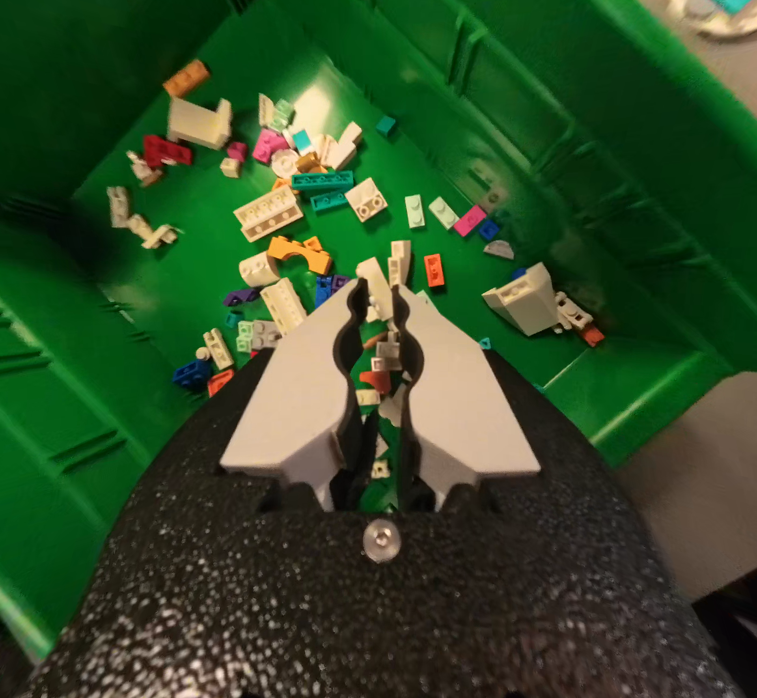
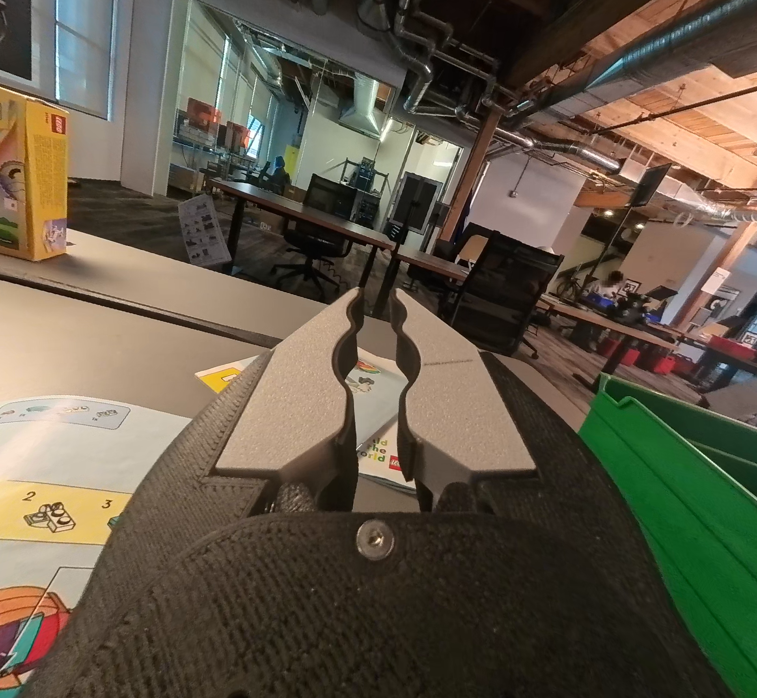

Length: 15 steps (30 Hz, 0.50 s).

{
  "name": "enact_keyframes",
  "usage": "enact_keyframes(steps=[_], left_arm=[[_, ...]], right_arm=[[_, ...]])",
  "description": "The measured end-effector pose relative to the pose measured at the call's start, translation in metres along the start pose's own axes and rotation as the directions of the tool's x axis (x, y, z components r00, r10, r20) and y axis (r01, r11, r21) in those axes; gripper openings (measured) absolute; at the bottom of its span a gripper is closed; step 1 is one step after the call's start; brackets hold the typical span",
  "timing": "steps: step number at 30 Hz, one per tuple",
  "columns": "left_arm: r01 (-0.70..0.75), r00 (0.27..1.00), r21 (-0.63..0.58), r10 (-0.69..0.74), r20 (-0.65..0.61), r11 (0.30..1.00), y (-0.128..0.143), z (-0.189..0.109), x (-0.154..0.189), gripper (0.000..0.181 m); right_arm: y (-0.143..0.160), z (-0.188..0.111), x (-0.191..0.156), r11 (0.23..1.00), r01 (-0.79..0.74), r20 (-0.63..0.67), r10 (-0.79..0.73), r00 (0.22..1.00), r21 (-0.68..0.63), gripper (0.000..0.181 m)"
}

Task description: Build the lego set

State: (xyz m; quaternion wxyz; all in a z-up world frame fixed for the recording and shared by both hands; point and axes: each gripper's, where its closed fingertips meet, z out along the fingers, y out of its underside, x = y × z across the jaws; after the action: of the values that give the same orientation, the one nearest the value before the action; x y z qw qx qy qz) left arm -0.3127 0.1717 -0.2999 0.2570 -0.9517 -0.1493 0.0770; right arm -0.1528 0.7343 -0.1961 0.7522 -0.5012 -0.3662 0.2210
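The left tongs point steeply downward, and their two grey fingers stand close together with a narrow gap at the tips. The right tongs lie low and nearly level, pointing forward; their fingers are a little apart and hold nothing.

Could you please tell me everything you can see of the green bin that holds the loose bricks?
The green bin looks like glossy moulded plastic, open-topped, with tall ribbed walls that slope outward and a flat floor that catches a bright glare. Many small loose bricks lie scattered over its floor. It stands on a grey table. The left gripper reaches into it from above. In the right wrist view one corner of the bin shows at the right edge.
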Motion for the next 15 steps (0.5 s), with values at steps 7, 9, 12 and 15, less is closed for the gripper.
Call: enact_keyframes(steps=[7, 9, 12, 15], left_arm=[[0.072, 0.991, 0.238, -0.097, 0.092, 0.968, -0.019, -0.044, -0.007, 0.012], [0.093, 0.988, 0.275, -0.123, 0.096, 0.957, -0.019, -0.052, -0.007, 0.012], [0.106, 0.986, 0.307, -0.14, 0.093, 0.946, -0.014, -0.058, -0.004, 0.012], [0.127, 0.982, 0.313, -0.164, 0.096, 0.941, -0.008, -0.059, -0.005, 0.012]], right_arm=[[0.001, 0.0, 0.002, 1.0, 0.015, -0.015, -0.015, 1.0, -0.01, 0.01], [0.002, 0.0, 0.003, 1.0, 0.017, -0.021, -0.017, 1.0, -0.013, 0.01], [0.002, 0.0, 0.005, 1.0, 0.013, -0.029, -0.013, 0.999, -0.014, 0.01], [0.002, 0.0, 0.004, 1.0, 0.016, -0.028, -0.017, 0.999, -0.015, 0.01]])
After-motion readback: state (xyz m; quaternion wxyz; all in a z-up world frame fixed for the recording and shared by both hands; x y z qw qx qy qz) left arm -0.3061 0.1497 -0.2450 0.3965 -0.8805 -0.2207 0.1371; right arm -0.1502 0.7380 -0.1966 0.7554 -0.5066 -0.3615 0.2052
